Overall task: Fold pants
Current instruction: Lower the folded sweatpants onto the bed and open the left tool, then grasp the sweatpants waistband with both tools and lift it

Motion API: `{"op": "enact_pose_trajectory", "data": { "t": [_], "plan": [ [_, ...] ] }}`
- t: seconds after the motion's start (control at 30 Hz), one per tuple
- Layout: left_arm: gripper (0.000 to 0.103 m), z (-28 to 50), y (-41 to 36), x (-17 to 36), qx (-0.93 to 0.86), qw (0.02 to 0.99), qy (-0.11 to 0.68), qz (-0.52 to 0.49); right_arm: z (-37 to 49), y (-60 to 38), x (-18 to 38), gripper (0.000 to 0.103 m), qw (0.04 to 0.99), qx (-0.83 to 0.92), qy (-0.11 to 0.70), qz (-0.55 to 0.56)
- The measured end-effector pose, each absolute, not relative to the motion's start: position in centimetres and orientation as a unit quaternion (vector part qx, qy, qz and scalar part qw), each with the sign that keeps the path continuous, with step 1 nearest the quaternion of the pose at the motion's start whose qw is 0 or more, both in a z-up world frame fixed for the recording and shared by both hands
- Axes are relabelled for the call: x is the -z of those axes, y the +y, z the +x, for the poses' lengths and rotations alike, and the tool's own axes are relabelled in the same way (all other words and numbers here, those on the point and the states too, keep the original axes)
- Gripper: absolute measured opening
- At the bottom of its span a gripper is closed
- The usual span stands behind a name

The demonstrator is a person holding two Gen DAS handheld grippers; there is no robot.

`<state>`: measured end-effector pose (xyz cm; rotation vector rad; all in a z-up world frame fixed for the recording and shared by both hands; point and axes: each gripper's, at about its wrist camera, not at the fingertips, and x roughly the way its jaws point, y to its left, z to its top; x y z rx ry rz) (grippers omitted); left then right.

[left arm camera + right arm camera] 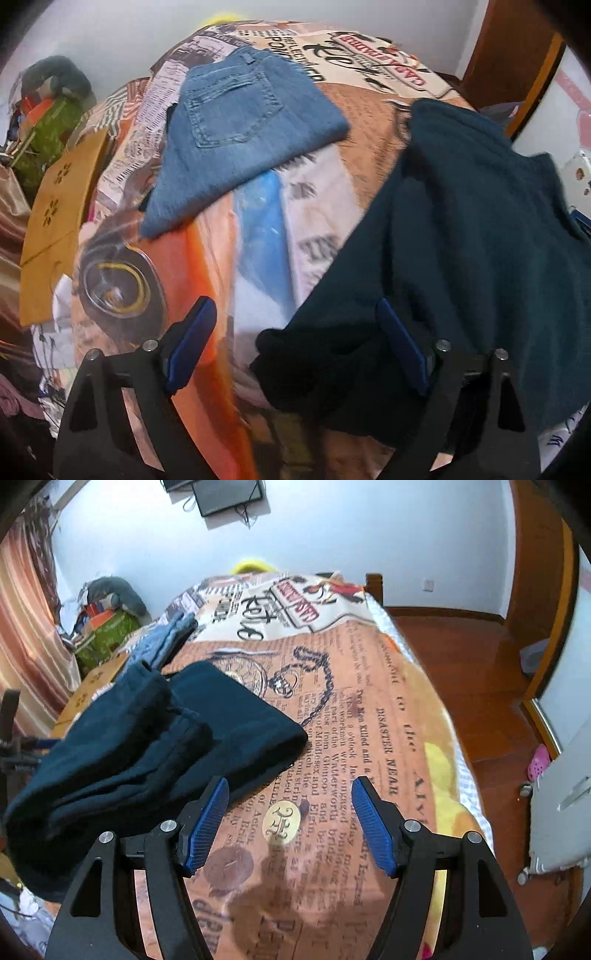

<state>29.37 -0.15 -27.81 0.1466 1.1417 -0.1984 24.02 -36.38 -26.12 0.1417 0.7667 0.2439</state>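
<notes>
- The left gripper (297, 345) is hanging over the bed with its jaws standing wide open; the hem end of the dark teal pants (461, 236) is lying between them, but the blue pads are not pressing on the cloth.
- One left pad is standing over the orange part of the bedspread (207, 280); the other is standing up in front of the dark cloth.
- The right gripper (290, 825) is hovering with its jaws open and nothing between them, only the newspaper print of the bedspread (369, 709) showing below.
- The dark teal pants (147, 746) are lying in a loose, thick fold on the bed, just beside the right gripper's left-hand pad and reaching away toward the left edge of the bed.
- A folded pair of blue jeans (236, 140) is resting flat on the bedspread farther up the bed, back pocket facing up, well apart from the teal pants.
- A tan cardboard box (55, 229) is sitting beside the bed on the left, with a heap of clutter (51, 122) beyond it by the wall.
- On the right, a reddish wood floor (472, 672) is running beside the bed, with a pink shoe (537, 762) lying on it.
</notes>
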Motion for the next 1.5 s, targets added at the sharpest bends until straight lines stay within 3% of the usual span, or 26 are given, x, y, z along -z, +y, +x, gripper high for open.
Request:
{"op": "enact_pose_trajectory", "data": {
  "t": [0.27, 0.5, 0.77, 0.97, 1.1, 1.17, 1.23, 1.43, 1.5],
  "plan": [
    [0.085, 24.4, -4.7, 26.0, 0.144, 0.85, 0.505, 0.046, 22.7, -35.5, 23.8, 0.066, 0.93, -0.132, 0.339, 0.056],
    [0.085, 22.1, -8.7, 23.6, 0.164, 0.867, 0.453, 0.123, 22.5, -34.4, 23.1, 0.066, 0.933, -0.152, 0.323, 0.044],
    [0.085, 27.4, -7.4, 19.8, 0.157, 0.89, 0.424, 0.064, 26.3, -33.2, 24.4, 0.066, 0.922, -0.181, 0.341, 0.039],
    [0.085, 33.8, -9.6, 22.6, 0.18, 0.869, 0.457, 0.063, 30.7, -32.3, 26.6, 0.06, 0.898, -0.209, 0.385, 0.045],
    [0.07, 36.6, -11.1, 26.2, 0.209, 0.837, 0.503, 0.055, 33.0, -32.3, 29.1, 0.06, 0.872, -0.239, 0.42, 0.077],
    [0.067, 37.4, -11.4, 27.1, 0.218, 0.828, 0.515, 0.046, 33.5, -32.6, 29.7, 0.055, 0.861, -0.259, 0.427, 0.098],
    [0.066, 37.9, -11.5, 27.4, 0.224, 0.824, 0.52, 0.031, 33.8, -32.7, 30.2, 0.05, 0.85, -0.276, 0.434, 0.119],
    [0.049, 38.0, -11.8, 27.5, 0.246, 0.815, 0.525, 0.017, 33.2, -32.6, 30.4, 0.045, 0.848, -0.284, 0.429, 0.129],
    [0.039, 37.8, -12.1, 27.2, 0.252, 0.812, 0.525, 0.017, 33.1, -32.7, 30.1, 0.04, 0.851, -0.283, 0.424, 0.126]
  ]
}}
